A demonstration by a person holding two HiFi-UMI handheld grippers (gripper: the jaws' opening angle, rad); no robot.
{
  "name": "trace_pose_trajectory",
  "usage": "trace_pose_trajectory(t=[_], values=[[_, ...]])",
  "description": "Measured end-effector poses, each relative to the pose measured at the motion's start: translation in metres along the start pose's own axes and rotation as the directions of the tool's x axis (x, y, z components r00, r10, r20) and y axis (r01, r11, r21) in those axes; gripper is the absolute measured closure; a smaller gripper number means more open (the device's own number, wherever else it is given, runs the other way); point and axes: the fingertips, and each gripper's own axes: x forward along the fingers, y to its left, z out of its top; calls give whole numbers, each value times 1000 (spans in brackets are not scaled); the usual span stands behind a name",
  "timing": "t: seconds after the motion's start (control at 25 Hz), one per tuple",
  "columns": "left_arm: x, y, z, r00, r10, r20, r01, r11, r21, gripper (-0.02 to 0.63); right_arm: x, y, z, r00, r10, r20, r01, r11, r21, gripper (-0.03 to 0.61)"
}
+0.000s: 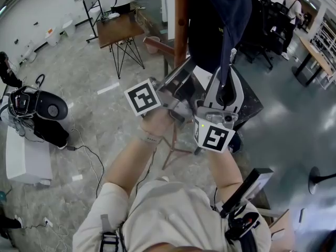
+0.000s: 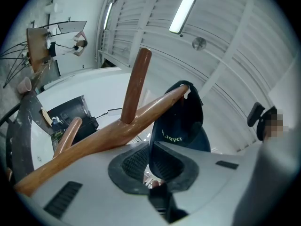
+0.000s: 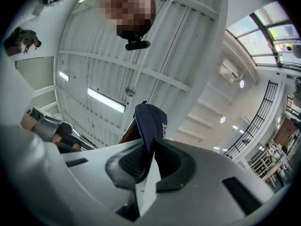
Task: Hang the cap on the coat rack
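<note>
The navy cap [image 1: 220,9] hangs against the wooden coat rack [image 1: 181,20] just ahead of me. In the left gripper view the cap [image 2: 181,121] sits over the tip of a slanted wooden peg [image 2: 141,114]. My left gripper [image 2: 151,161] is shut on the cap's lower edge, with fabric pinched between the pads. In the right gripper view the cap [image 3: 150,121] also runs down between the pads, and my right gripper [image 3: 149,161] is shut on it. In the head view both grippers are raised: the left gripper [image 1: 184,80] stands beside the pole and the right gripper [image 1: 227,85] under the cap.
A wooden table [image 1: 118,29] on thin black legs stands behind the rack at the left. A black machine [image 1: 39,109] and a white box [image 1: 26,159] sit on the floor at far left, with cables nearby. Black chairs [image 1: 262,20] and a person [image 1: 291,9] are at the back right.
</note>
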Motion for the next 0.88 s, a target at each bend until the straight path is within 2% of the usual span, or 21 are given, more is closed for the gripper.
trace_pose_trajectory(t=[0.2, 0.4, 0.56, 0.72, 0.88], values=[[-9, 2, 1, 1000, -27, 8, 28, 1000, -8, 603, -8, 8, -5, 1000, 1, -12, -1, 1000, -1, 540], [-5, 4, 2, 997, -69, 21, 69, 998, -8, 603, -1, 6, 6, 998, 2, 67, -3, 1000, 7, 539], [-9, 8, -4, 997, -76, 25, 76, 997, -20, 604, -13, 8, -17, 1000, 13, -15, -13, 1000, 16, 539], [-35, 20, -17, 998, -55, 17, 56, 997, -47, 604, -27, 26, -24, 999, 24, -35, -23, 999, 50, 540], [-53, 35, -34, 1000, -28, 12, 29, 996, -81, 604, -55, 37, -53, 988, 33, -150, -19, 995, 99, 540]])
